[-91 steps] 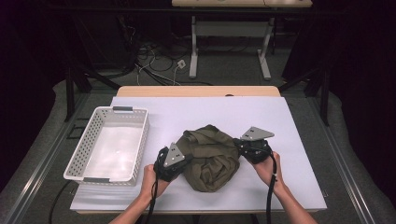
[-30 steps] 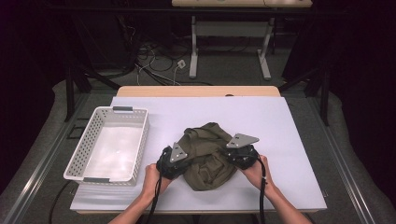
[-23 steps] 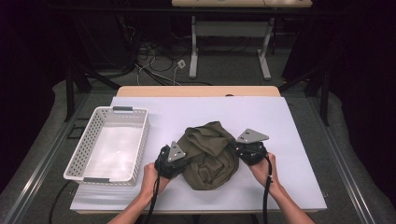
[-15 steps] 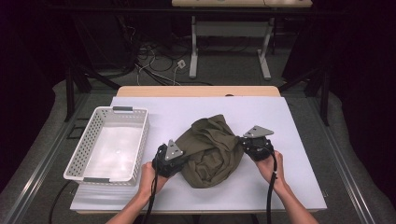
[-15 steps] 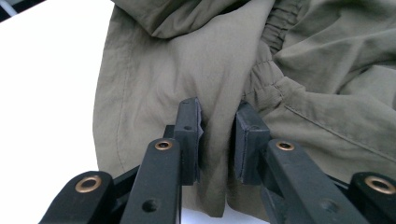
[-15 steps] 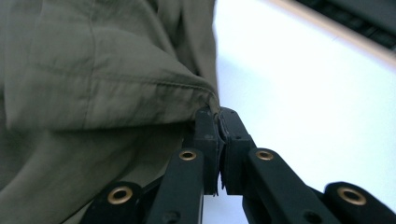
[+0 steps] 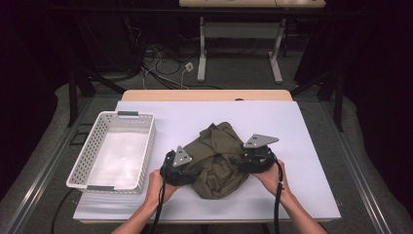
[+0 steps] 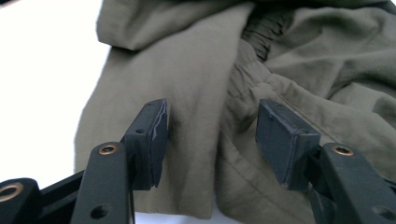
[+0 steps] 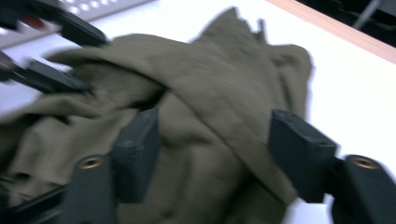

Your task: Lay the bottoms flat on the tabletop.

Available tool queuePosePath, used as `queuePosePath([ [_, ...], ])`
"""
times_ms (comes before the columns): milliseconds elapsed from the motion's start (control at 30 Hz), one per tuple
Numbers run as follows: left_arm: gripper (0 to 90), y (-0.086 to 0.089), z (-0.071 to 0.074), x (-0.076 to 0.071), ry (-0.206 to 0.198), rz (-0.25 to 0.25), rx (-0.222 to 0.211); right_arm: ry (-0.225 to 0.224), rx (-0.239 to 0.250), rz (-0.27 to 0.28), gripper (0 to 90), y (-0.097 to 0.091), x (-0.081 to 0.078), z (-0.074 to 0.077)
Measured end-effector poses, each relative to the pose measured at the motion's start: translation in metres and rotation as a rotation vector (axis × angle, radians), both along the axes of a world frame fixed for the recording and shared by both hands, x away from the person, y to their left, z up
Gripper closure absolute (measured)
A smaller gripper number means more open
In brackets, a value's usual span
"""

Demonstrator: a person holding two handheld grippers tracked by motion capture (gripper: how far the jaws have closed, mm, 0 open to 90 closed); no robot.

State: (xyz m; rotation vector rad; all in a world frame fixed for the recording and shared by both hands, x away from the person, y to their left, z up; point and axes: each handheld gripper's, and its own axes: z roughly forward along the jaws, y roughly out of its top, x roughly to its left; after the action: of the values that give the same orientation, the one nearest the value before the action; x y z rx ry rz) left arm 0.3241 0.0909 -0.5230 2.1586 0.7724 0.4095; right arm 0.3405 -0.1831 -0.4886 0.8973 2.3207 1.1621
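Garment: an olive-green cloth garment (image 7: 217, 161) lies bunched in a loose heap on the white counter (image 7: 302, 122), right of the white basket (image 7: 114, 148) and apart from it.
Left gripper: the left gripper (image 8: 210, 140) sits at the heap's left edge; its jaws have just been opening and now stand partly apart over a fold near the gathered waistband, pads clear of the cloth, holding nothing.
Right gripper: the right gripper (image 9: 212, 149) sits at the heap's right edge; its jaws have also just been opening, and cloth lies beyond and below the gap with no pad pressing on it. That view is blurred.
Step in hand: by the look of it, a release between two grasps, the heap being gathered or folded inward from both sides.
Next move: likely a fresh grip on each side. That calls for lowering the pads onto a real edge or fold, not a single loose layer, and closing both together so the bundle does not slump open. If the basket is the goal, the lift must carry the whole heap leftward over its rim.
Change from a second ago: the two grippers then stood pressed close into the cloth with jaws nearly closed; now they stand farther apart at its flanks, and the heap rests slack, a little wider, with a flap raised toward the far side.
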Motion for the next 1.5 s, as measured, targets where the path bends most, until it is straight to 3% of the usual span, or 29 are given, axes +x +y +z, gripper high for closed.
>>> queuePosePath([
  [67, 43.3, -0.003, -0.004, 0.001, 0.007, -0.007, 0.011, 0.021, 0.0, 0.033, 29.1, 0.008, -0.001, -0.002],
  [133, 44.8, -0.005, -0.008, 0.001, 0.0, -0.004, 0.009, 0.018, -0.027, 0.045, 32.4, 0.015, -0.001, -0.008],
  [200, 51.0, -0.004, -0.009, 0.001, -0.018, -0.006, 0.017, 0.027, -0.068, 0.029, 46.8, 0.02, 0.001, -0.014],
  [300, 63.5, -0.003, -0.012, 0.002, -0.023, -0.006, 0.014, 0.045, -0.01, 0.023, 65.9, 0.014, 0.005, -0.018],
  [400, 71.0, -0.002, -0.012, 0.002, -0.03, -0.01, 0.02, 0.034, 0.007, -0.006, 83.2, 0.01, 0.005, -0.016],
  [500, 75.4, -0.002, -0.01, 0.0, -0.043, -0.003, 0.025, 0.034, -0.009, -0.026, 87.3, 0.005, 0.006, -0.013],
  [633, 77.9, 0.0, -0.005, -0.002, -0.052, 0.001, 0.027, -0.014, -0.051, -0.064, 88.0, -0.003, 0.002, -0.004],
  [733, 78.3, 0.002, -0.001, -0.004, -0.064, 0.013, 0.031, -0.026, -0.093, -0.097, 88.0, -0.011, 0.001, -0.001],
  [833, 78.0, 0.002, -0.002, -0.005, -0.051, 0.008, 0.036, 0.032, -0.156, -0.115, 86.9, -0.017, 0.006, -0.008],
  [867, 77.5, 0.002, -0.003, -0.004, -0.045, 0.003, 0.041, 0.066, -0.157, -0.115, 86.0, -0.018, 0.008, -0.012],
  [933, 75.3, 0.001, -0.003, -0.004, -0.04, -0.005, 0.045, 0.089, -0.176, -0.105, 79.0, -0.017, 0.012, -0.02],
  [1067, 61.6, -0.001, -0.002, -0.004, -0.037, -0.005, 0.035, 0.062, -0.128, -0.066, 55.3, -0.012, 0.012, -0.019],
  [1167, 47.7, -0.004, -0.001, -0.003, -0.032, 0.003, 0.031, 0.029, -0.118, -0.048, 46.8, -0.004, 0.012, -0.017],
  [1267, 38.6, -0.007, 0.002, -0.003, -0.028, 0.001, 0.023, 0.028, -0.125, -0.05, 48.8, 0.002, 0.015, -0.022],
  [1500, 29.3, -0.011, 0.018, 0.001, -0.018, -0.015, -0.015, 0.074, -0.066, -0.053, 61.1, -0.007, 0.022, -0.03],
])
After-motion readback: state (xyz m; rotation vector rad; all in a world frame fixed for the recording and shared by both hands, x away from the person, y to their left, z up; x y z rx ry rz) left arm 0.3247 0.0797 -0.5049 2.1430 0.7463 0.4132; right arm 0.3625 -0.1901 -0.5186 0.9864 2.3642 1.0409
